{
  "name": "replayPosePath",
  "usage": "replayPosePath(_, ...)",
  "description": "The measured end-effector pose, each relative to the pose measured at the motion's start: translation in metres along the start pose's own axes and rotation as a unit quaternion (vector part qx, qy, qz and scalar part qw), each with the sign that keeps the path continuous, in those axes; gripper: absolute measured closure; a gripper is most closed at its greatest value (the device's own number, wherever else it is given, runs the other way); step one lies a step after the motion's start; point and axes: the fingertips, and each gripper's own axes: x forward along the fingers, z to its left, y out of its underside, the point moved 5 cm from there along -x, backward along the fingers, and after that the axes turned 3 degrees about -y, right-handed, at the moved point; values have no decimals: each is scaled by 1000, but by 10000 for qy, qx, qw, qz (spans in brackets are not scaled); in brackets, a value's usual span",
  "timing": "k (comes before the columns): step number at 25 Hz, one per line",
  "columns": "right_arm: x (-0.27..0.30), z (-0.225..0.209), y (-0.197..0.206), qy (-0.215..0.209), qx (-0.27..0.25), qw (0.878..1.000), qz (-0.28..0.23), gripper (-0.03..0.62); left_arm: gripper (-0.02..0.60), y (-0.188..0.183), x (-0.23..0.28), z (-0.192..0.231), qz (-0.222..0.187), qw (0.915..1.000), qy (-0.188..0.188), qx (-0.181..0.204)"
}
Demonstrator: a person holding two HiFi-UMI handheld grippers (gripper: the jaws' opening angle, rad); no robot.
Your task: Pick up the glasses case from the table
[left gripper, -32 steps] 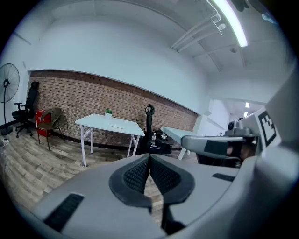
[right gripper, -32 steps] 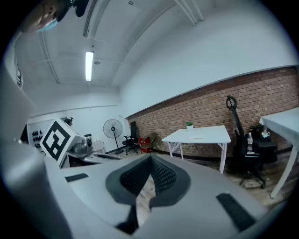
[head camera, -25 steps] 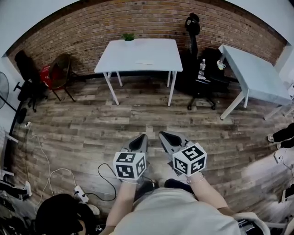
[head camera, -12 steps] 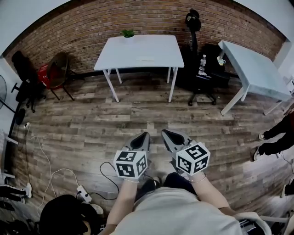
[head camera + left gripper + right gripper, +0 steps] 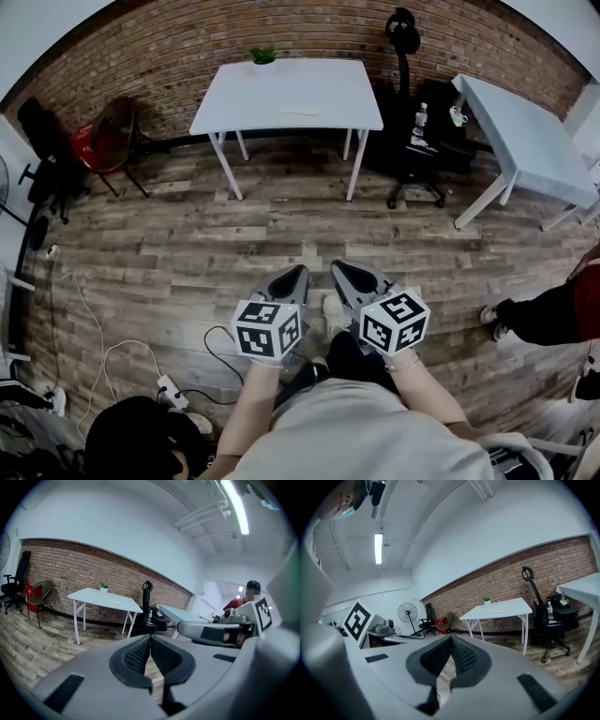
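Observation:
A white table [image 5: 281, 89] stands ahead by the brick wall. On it lies a small flat pale object [image 5: 298, 113], too small to identify, beside a potted plant [image 5: 262, 56]. Both grippers are held low over the wooden floor, far short of the table. My left gripper [image 5: 298, 272] is shut with nothing in it, its pads touching in the left gripper view [image 5: 150, 637]. My right gripper [image 5: 336, 267] is shut and empty too, as the right gripper view [image 5: 451, 639] shows. The table appears in both gripper views [image 5: 105, 603] [image 5: 501, 609].
A black office chair [image 5: 412, 141] with a bottle [image 5: 421, 114] stands between the white table and a second table [image 5: 525, 141] at right. A red chair [image 5: 108, 145] is far left. Cables and a power strip [image 5: 169, 392] lie near left. A person's leg [image 5: 544, 314] is at right.
The white table has drawn a little nearer in the head view and both grippers sit slightly lower. The legs at the right edge have stepped leftward. Both grippers stay shut.

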Motion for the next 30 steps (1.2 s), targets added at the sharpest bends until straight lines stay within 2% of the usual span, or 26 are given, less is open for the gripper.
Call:
replayPosePath(6,52,-49,-19,-188,-40,9998,41,595,574,-23,49,30,0,9997,-202,-103)
replayPosePath(14,140,-128,-87,-707,-254,9972,-16,595,574,-96,132,76,-310,9973,-596,-292)
replayPosePath(19,177,-171,-118,-1050,-292,9940,-33,595,574,-131,182,95,-440,9963,-632,-378)
replayPosePath(23,189,-205,-131,-975,-208,9950,-50,595,574,-146,213,107,-383,9959,-691,-439)
replayPosePath(30,209,-248,-130,-830,-35,9965,88,595,574,-157,256,125,-200,9962,-668,-527)
